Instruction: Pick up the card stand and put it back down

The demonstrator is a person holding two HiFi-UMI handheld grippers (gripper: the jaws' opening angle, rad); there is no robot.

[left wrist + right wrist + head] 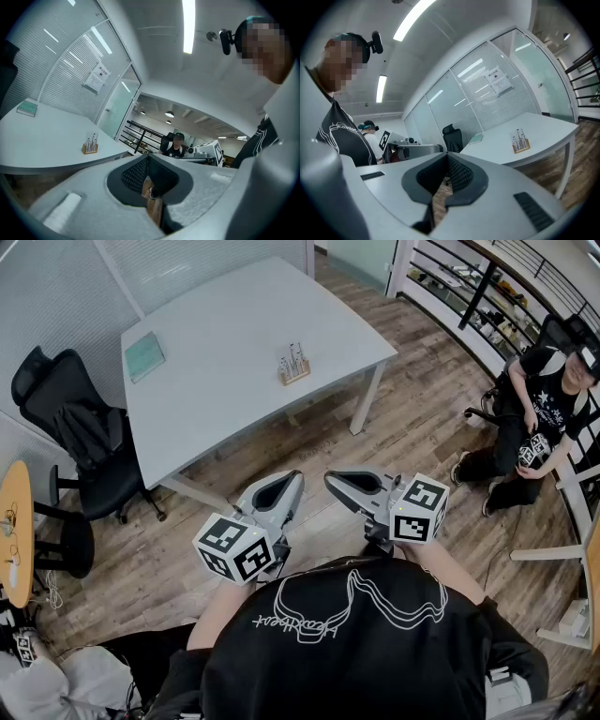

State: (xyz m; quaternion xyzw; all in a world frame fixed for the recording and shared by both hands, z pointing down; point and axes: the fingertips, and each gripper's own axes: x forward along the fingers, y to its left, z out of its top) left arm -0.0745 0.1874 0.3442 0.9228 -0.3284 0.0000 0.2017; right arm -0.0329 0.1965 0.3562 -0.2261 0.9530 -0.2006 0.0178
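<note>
The card stand point(293, 364), a small wooden base with clear upright holders, stands near the right edge of the white table point(225, 352). It also shows far off in the left gripper view as the card stand point(90, 145) and in the right gripper view as the card stand point(520, 140). My left gripper point(284, 486) and right gripper point(339, 482) are held close to my chest, well short of the table, tips pointing toward each other. Both are shut with nothing between the jaws.
A teal notebook point(144, 355) lies at the table's far left corner. A black office chair point(80, 437) stands left of the table. A seated person point(539, 427) is at the right by a railing. A round wooden table point(14, 531) is at the left edge.
</note>
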